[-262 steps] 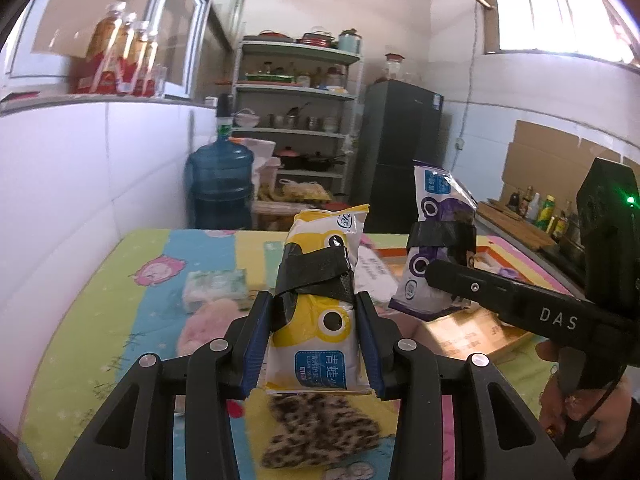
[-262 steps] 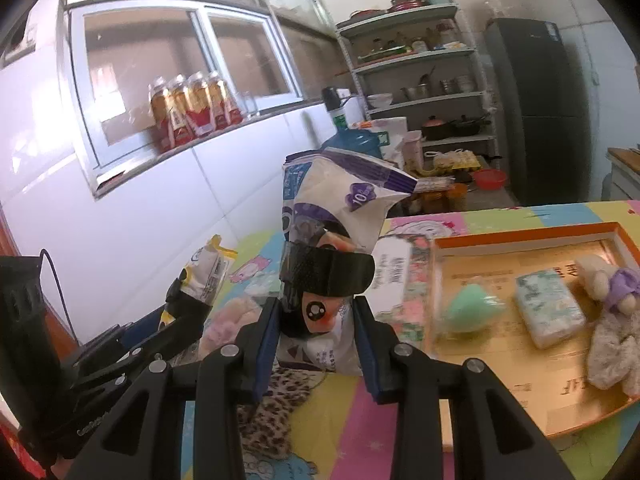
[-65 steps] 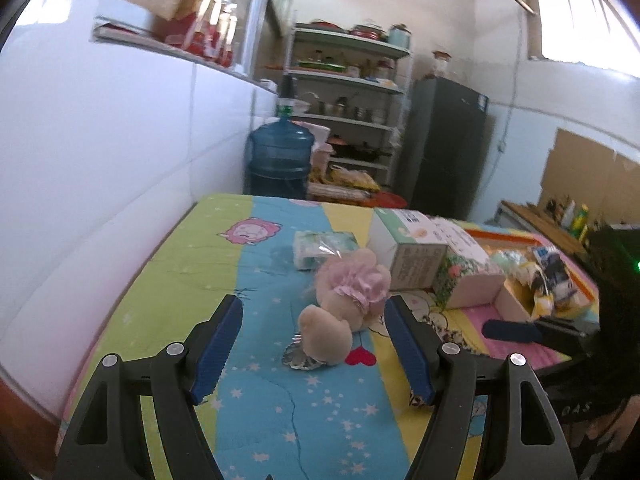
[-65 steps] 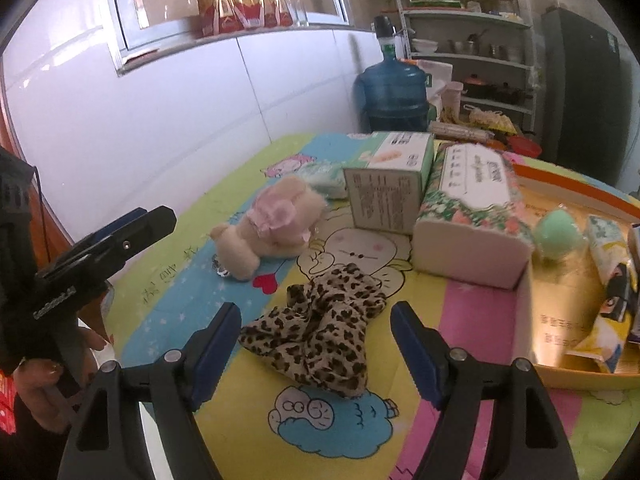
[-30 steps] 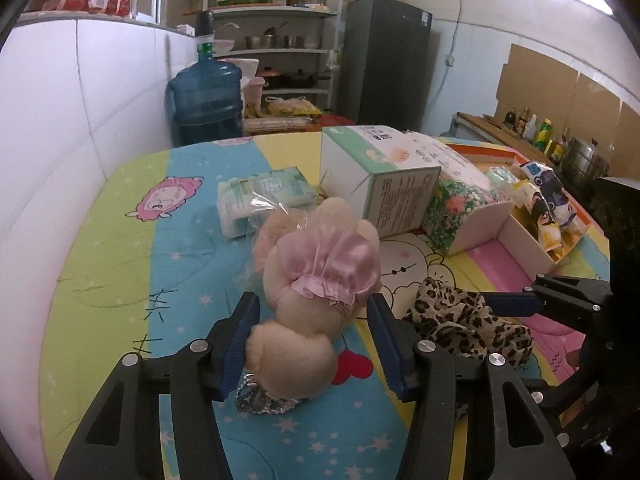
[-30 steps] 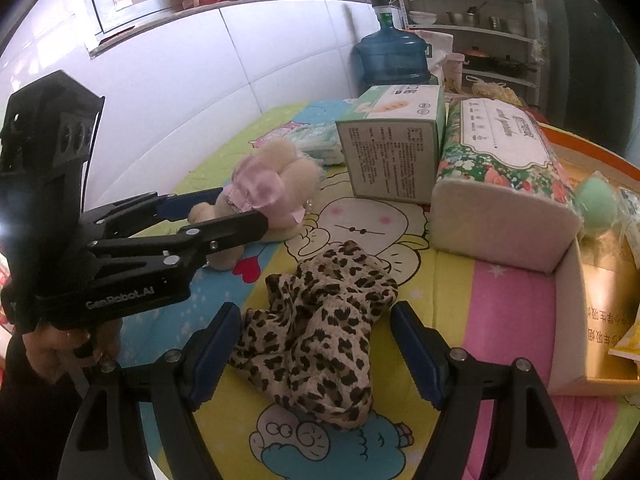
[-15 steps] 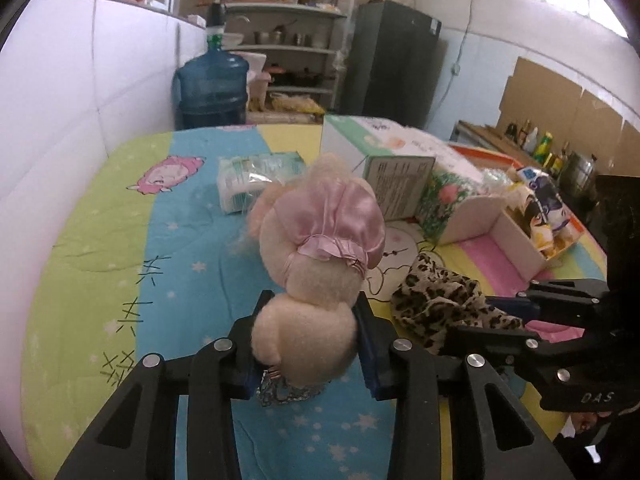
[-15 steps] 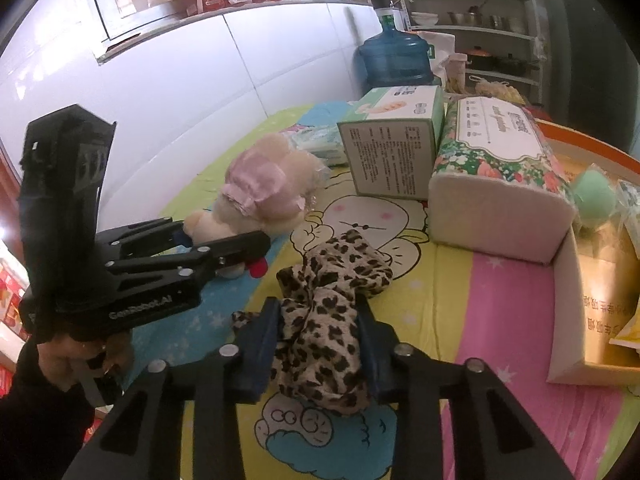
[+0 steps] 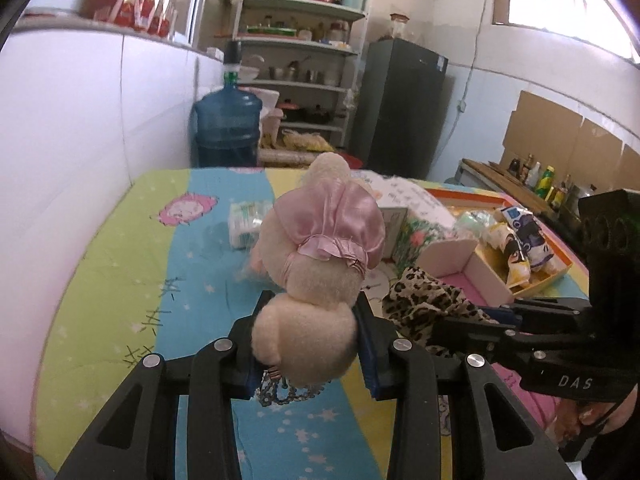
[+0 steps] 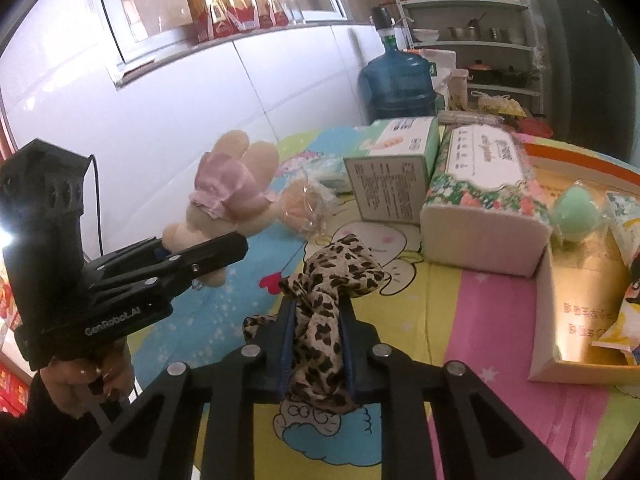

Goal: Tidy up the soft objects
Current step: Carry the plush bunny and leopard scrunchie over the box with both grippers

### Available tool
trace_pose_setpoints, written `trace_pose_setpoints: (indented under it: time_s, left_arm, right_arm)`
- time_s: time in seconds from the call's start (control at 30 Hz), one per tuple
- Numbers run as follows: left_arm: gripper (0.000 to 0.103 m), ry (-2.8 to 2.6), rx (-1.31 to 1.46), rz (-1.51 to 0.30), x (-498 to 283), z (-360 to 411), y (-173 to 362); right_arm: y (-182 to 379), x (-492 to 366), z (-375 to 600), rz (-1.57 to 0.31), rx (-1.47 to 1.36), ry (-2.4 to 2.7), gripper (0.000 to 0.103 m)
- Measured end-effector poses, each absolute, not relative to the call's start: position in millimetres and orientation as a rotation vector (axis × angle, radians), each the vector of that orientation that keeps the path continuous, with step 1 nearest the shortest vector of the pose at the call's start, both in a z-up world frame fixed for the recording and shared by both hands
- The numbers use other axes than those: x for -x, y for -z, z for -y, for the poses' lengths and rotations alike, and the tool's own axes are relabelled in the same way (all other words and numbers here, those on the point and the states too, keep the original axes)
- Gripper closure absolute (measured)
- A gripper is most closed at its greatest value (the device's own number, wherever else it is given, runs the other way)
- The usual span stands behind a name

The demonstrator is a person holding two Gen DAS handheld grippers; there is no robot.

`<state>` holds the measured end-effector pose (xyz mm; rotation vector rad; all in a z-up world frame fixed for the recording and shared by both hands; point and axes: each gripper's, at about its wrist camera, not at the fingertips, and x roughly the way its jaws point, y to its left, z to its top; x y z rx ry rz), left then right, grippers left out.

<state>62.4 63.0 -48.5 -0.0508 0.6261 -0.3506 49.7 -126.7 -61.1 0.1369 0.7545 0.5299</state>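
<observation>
While left gripper clamps plush bunny, right gripper pinches leopard cloth, both left of tissue pack.

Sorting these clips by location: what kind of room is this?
Probably a home kitchen or utility room: a shelf rack of pots, a dark fridge and a water jug stand behind the cloth-covered table.

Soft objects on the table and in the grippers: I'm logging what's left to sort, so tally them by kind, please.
Plush toy: 1
Leopard scrunchie: 1
Tissue boxes/packs: 3
Green sponge: 1
Wrapped puff: 1
Total: 7
</observation>
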Motion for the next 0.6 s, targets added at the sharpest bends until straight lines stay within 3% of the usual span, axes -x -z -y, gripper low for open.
trace_pose_setpoints:
  time_s: [0.6]
  left_arm:
    - [0.064, 0.428, 0.04, -0.552, -52.4, 9.7, 9.3]
  right_arm:
    - [12.4, -30.2, 191.1, -0.579, -0.19, -0.432, 0.084]
